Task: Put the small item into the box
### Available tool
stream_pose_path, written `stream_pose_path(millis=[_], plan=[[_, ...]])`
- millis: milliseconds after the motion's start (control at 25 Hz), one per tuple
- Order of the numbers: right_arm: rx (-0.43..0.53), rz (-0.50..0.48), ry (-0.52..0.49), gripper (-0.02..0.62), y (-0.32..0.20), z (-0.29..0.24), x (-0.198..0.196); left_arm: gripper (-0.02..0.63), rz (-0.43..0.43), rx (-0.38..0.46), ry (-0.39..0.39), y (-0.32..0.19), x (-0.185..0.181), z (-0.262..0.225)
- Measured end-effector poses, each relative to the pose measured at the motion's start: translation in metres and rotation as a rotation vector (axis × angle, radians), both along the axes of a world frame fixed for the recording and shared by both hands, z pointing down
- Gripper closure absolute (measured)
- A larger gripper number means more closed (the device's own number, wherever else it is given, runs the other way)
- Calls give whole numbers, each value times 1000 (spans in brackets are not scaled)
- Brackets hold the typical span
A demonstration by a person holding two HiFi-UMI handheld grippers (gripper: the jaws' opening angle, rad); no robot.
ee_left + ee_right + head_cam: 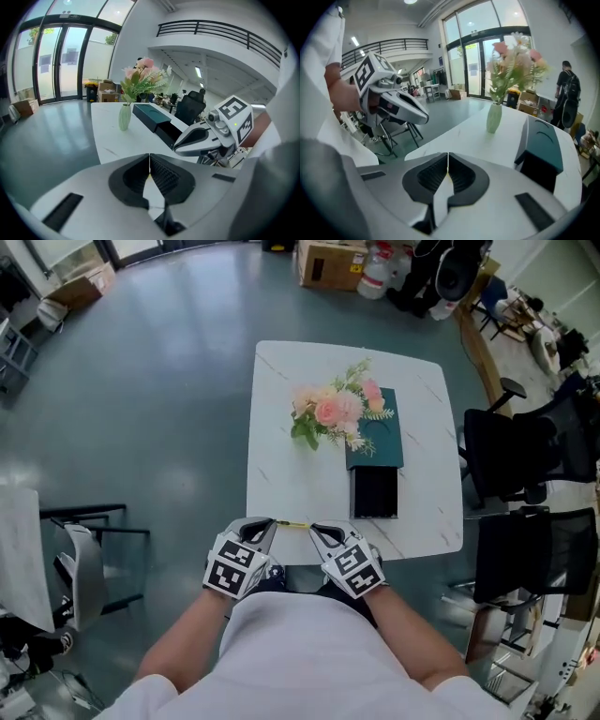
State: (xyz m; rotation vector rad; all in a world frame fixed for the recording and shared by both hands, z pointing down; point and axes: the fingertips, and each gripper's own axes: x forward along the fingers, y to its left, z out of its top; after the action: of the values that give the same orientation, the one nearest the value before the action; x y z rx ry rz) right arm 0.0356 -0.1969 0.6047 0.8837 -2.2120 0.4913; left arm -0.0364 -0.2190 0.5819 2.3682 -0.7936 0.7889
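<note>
A: Where were the grippers?
B: Both at the near edge of the white tabletop point(281, 479), right in front of the person's torso. The left gripper point(270, 523) and right gripper point(316, 529) pointed at each other, tips close.

A: Fingers?
B: Left fingers point(165, 177) were closed down to a slit, with a sliver of yellow pinched between the ribbed pads. Right fingers point(461, 177) were the same, pads together on a yellow speck.

A: So the small item?
B: A thin yellow item point(293, 524). In the head view it bridged the gap between the two tips, one end in each gripper. It sat over the tabletop edge. I couldn't tell whether it touched the surface.

A: And the box?
B: The box point(380, 432) lay further in on the tabletop, right of the grippers. Its teal part was on the far side. Its black open part point(375, 491) butted against the teal part on the near side. The item was outside the box, near its black end but apart from it.

A: Anything else on there?
B: A pale green vase point(124, 117) with pink flowers point(333, 412) stood just beside the teal part, on its left. The blooms overlapped the teal edge in the head view. Black office chairs point(511, 460) stood on the floor by the right side of the tabletop.
</note>
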Motion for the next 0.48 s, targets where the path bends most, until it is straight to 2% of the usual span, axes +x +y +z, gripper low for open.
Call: stream_pose_path(millis=[200, 400, 480], plan=[[-28, -198, 115, 578, 11, 31, -18, 589, -81, -37, -24, 7, -8, 19], [-35, -286, 214, 574, 11, 68, -25, 589, -96, -58, -50, 19, -21, 28], [-43, -308, 246, 527, 10, 80, -26, 589, -105, -60, -50, 22, -26, 28]])
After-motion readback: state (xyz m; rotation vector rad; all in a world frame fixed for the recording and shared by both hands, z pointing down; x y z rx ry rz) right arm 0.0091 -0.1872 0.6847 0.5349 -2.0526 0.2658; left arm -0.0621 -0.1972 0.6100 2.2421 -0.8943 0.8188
